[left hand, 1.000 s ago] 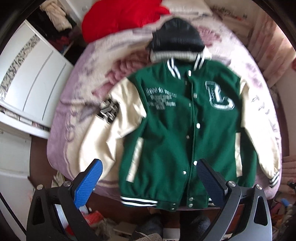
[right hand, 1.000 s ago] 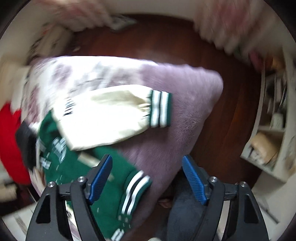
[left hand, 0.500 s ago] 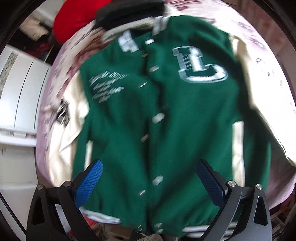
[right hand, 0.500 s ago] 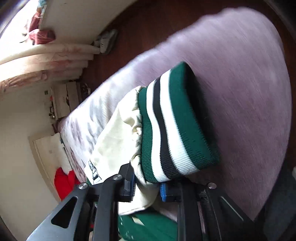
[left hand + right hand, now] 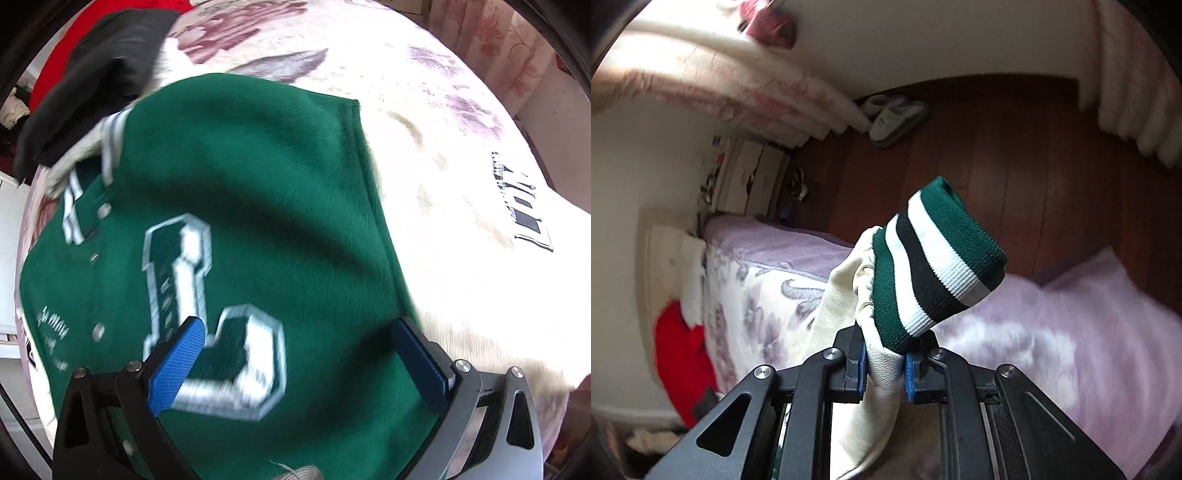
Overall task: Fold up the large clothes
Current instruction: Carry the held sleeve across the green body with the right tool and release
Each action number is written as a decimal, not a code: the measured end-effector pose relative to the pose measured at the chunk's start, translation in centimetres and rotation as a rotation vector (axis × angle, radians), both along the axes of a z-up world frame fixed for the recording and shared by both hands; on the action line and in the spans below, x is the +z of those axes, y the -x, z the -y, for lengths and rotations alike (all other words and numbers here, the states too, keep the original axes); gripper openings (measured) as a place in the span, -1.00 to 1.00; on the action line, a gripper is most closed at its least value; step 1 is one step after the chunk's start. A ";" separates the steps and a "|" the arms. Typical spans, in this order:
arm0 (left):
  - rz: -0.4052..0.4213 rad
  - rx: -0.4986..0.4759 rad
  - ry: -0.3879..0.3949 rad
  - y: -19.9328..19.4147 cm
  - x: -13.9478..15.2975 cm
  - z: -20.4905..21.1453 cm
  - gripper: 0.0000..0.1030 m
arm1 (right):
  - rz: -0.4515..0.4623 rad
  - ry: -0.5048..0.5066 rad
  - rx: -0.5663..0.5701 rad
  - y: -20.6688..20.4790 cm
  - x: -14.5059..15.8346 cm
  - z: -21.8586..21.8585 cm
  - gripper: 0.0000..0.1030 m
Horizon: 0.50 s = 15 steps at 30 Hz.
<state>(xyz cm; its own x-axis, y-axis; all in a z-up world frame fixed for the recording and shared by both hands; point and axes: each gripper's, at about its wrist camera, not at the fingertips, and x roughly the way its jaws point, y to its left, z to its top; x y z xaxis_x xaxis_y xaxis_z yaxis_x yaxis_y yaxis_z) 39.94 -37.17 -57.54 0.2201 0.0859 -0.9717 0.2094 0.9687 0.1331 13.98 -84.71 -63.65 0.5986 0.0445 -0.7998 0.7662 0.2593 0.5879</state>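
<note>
A green varsity jacket with cream sleeves lies front up on the bed. My left gripper is open and hovers close over its chest, with the big letter patch between the fingers. One cream sleeve spreads to the right. My right gripper is shut on the other cream sleeve just behind its green, white and black striped cuff, and holds the cuff up above the bed.
A purple floral blanket covers the bed. A dark garment and a red one lie by the jacket's collar. Slippers sit on the wooden floor beside curtains.
My left gripper has dropped close to the jacket's chest. My right gripper shut on the sleeve near the cuff and has lifted it off the bed.
</note>
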 end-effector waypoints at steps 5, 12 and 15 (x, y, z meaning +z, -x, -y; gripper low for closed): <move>-0.007 -0.012 -0.011 -1.1 -2.9 0.7 1.00 | 0.007 0.070 0.083 -7.9 1.9 2.4 -0.70; 0.005 0.125 0.109 0.9 0.8 -5.9 1.00 | 0.161 0.139 0.206 -11.1 10.7 -1.4 -0.70; 0.030 0.207 0.128 2.6 3.0 -11.1 1.00 | 0.212 0.150 0.328 -13.7 14.7 -7.9 -0.70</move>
<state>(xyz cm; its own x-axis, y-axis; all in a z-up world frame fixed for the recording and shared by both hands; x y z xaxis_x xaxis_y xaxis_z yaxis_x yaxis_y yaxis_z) 37.33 -26.07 -54.50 0.2393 0.0086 -0.9709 0.0021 1.0000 0.0094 27.65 -76.81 -48.99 0.7243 0.1531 -0.6723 0.4945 0.5642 0.6612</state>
